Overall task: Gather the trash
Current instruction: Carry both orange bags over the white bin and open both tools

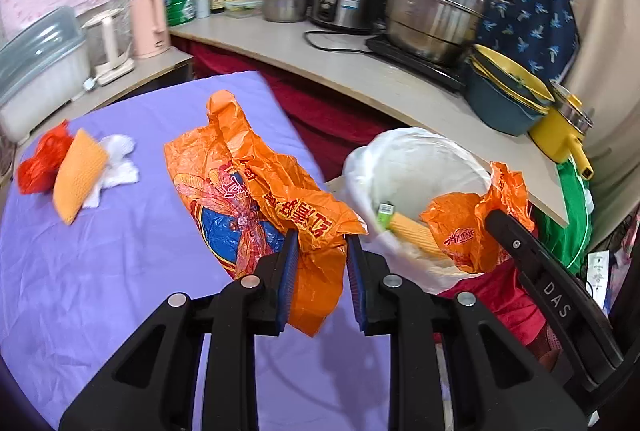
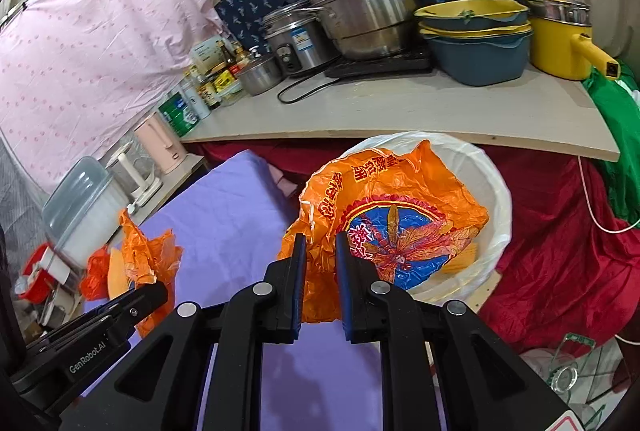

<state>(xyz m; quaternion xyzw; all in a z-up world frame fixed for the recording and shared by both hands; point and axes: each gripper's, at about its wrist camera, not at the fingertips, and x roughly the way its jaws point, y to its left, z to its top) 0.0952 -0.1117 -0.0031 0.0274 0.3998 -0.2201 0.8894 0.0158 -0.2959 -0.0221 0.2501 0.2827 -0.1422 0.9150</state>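
Left wrist only: sponge (image 1: 78, 177) (blurred)

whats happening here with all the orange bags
A person is clearing trash off a purple-covered table with a gripper in each hand. The left gripper is shut on one orange plastic bag above the table. The right gripper is shut on a second orange bag, held at the white-lined bin, which already has some yellow trash inside. A red bag, a yellow-orange sponge and a white tissue lie on the table.

Bright, even light — strong fisheye bending at edges, dark corners, slight blur.
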